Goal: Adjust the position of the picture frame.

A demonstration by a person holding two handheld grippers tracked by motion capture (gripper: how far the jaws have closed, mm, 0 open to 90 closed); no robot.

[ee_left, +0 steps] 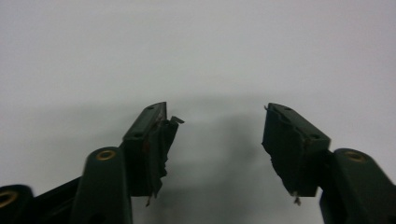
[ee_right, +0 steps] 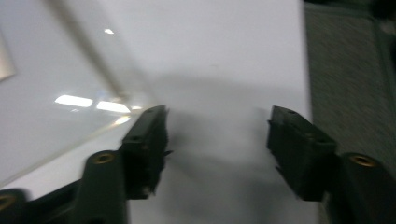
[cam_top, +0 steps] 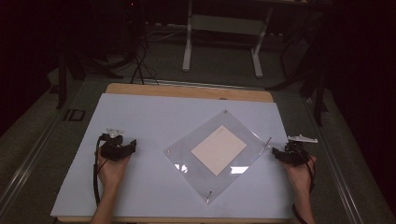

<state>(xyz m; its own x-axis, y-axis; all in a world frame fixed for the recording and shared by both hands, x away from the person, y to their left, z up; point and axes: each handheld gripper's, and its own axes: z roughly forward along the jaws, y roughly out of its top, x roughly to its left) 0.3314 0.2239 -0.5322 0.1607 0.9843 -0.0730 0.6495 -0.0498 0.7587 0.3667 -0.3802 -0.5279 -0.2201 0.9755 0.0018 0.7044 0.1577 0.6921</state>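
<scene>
A clear acrylic frame (cam_top: pixel 219 154), turned like a diamond, lies flat on the white table top (cam_top: pixel 154 116) with a pale square sheet (cam_top: pixel 218 150) under its pane. My left gripper (cam_top: pixel 131 145) rests on the table well to the left of the frame. Its jaws stand open over bare white surface (ee_left: pixel 217 126), with nothing between them. My right gripper (cam_top: pixel 276 153) sits at the frame's right corner, near the table's right edge. It is open and holds nothing (ee_right: pixel 217 135); the frame's edge (ee_right: pixel 93 65) runs off to its left.
The table's right edge and grey carpet (ee_right: pixel 350 70) lie just beyond my right gripper. A white desk frame (cam_top: pixel 224 42) and dark stands are on the floor behind the table. A wooden strip (cam_top: pixel 187 91) borders the far side.
</scene>
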